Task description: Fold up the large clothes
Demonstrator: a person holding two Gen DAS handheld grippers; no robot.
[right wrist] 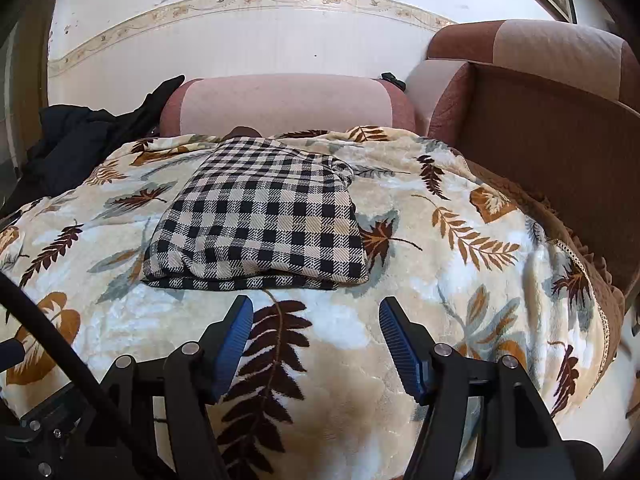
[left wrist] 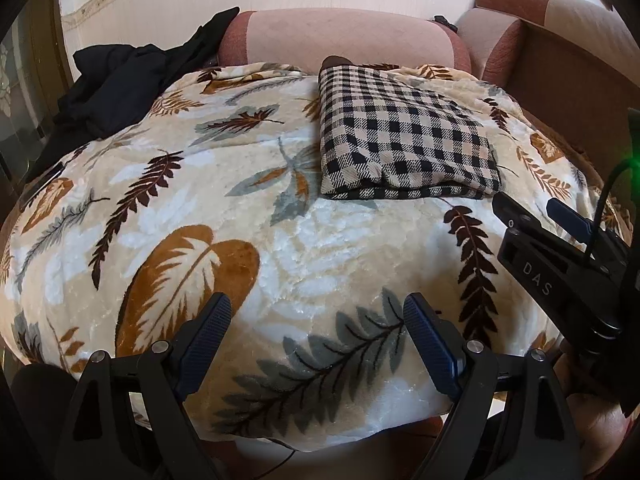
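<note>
The checked garment (right wrist: 260,220) lies folded into a thick rectangular pad on the blanket (right wrist: 460,300), toward the far side, its open layered edge facing the tools; it looks like a woven, fairly heavy cloth, soft and limp, likely to sag and slide out of its folds if lifted by one corner; the weave should give the pads good friction (no slippery sheen shows). The safest hold, I judge, is at the two near corners of that stacked edge, pinching all layers together, or under the fold from both sides at once. The right tool (right wrist: 316,312) hovers just short of the near edge, jaws spread wide with nothing between them; the left tool (left wrist: 318,312) is released too, empty, well back over bare blanket and off to the garment's left. The plush leaf-patterned blanket is cushioned and uneven, so it will yield under pressure and could be pinched along with the cloth. Beyond it stand a pink sofa back (right wrist: 288,100), a dark heap of clothes (left wrist: 120,80) at the left, a brown armrest (right wrist: 540,120) at the right, and a white wall (right wrist: 240,40) with a patterned border.
</note>
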